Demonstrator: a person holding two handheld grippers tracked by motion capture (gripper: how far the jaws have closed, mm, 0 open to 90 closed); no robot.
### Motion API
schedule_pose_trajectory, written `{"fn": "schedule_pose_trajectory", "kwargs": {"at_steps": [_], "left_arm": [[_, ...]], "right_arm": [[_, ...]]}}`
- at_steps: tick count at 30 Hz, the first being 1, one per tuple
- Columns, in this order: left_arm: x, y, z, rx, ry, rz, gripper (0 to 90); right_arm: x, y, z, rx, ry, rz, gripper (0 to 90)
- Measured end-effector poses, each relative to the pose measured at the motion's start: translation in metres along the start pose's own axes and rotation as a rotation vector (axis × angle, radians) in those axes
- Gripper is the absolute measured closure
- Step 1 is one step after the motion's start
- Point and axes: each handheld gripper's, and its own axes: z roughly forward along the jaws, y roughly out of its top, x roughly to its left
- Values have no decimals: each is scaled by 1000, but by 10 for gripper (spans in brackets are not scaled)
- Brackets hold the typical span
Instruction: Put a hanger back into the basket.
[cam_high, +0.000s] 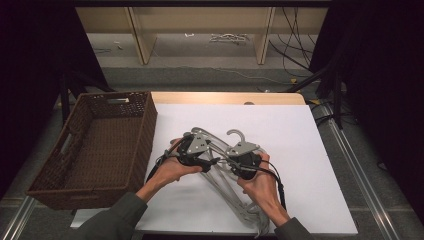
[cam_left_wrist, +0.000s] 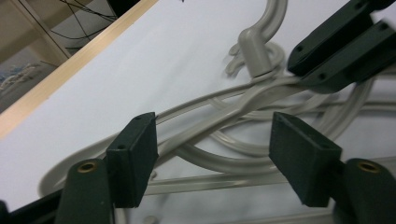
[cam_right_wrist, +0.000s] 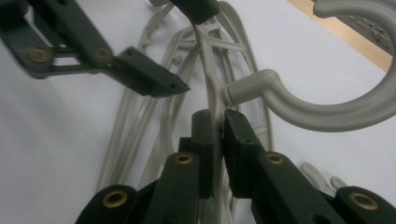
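Several grey plastic hangers (cam_high: 223, 176) lie tangled in a pile on the white table top (cam_high: 310, 165). My right gripper (cam_right_wrist: 217, 126) is shut on one hanger's thin stem just below its big hook (cam_right_wrist: 345, 109); that hook (cam_high: 235, 134) points away from me. My left gripper (cam_left_wrist: 212, 144) is open, its jaws standing on either side of the crossing hanger arms (cam_left_wrist: 219, 116) without pressing them. Its black fingers (cam_right_wrist: 149, 77) reach in from the left, close to the right gripper's shut jaws. Both hands meet over the pile, the left gripper (cam_high: 212, 161) beside the right gripper (cam_high: 238, 152).
A brown wicker basket (cam_high: 146, 131) stands at the table's left edge, beside my left hand. A wooden strip (cam_high: 225, 97) borders the far side of the table. Beyond it are shelf uprights and loose cables on the floor.
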Motion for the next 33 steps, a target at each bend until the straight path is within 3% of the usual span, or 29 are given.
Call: {"fn": "schedule_pose_trajectory", "kwargs": {"at_steps": [2,5,6,7,9,11,12,13,14,15,17,18,19,20,21,22,23,24,27,28,29,31,33], "left_arm": [[1,4,3,36,-11,38,347],[2,7,6,46,-16,62,371],[3,11,10,67,-32,99,377],[3,11,10,67,-32,99,382],[3,12,19,114,-67,143,395],[3,13,21,122,-89,148,439],[4,16,20,123,-121,170,544],[4,16,20,123,-121,170,566],[5,20,18,154,-147,241,600],[5,20,18,154,-147,241,622],[7,21,15,175,-176,336,657],[6,20,15,174,-177,334,671],[6,19,13,181,-175,358,688],[5,19,12,175,-175,352,711],[5,19,12,175,-175,352,735],[9,20,4,179,-178,364,772],[9,20,4,179,-178,364,800],[12,21,-4,125,-196,268,809],[16,25,-15,86,-178,239,809],[20,29,-25,127,-150,243,815],[20,29,-25,127,-150,243,817],[26,32,-42,97,-133,172,816],[27,33,-45,87,-126,150,817]], "right_arm": [[1,1,-1,2,-2,4,834],[1,2,-3,4,0,3,834],[2,3,-3,5,1,-1,834],[2,3,-3,5,1,-1,834],[4,3,-3,7,4,-11,834],[5,3,-3,13,13,-13,834],[7,4,-3,9,16,-26,834],[7,4,-3,10,17,-29,834],[8,4,-3,8,19,-29,834],[8,4,-3,5,23,-29,833],[7,5,-3,-1,31,-13,829],[6,5,-3,-1,40,-3,816],[5,5,-3,-17,48,13,746],[2,7,-7,-66,35,28,692],[2,7,-7,-66,35,28,692],[-1,11,-17,-83,63,76,610],[-3,12,-21,-97,69,70,573],[-5,15,-28,-118,65,86,519],[-11,18,-37,-166,78,124,480],[-16,20,-46,-208,82,148,440],[-16,20,-46,-208,82,148,440],[-24,22,-60,-265,79,170,429],[-27,22,-65,-273,79,171,424]]}}
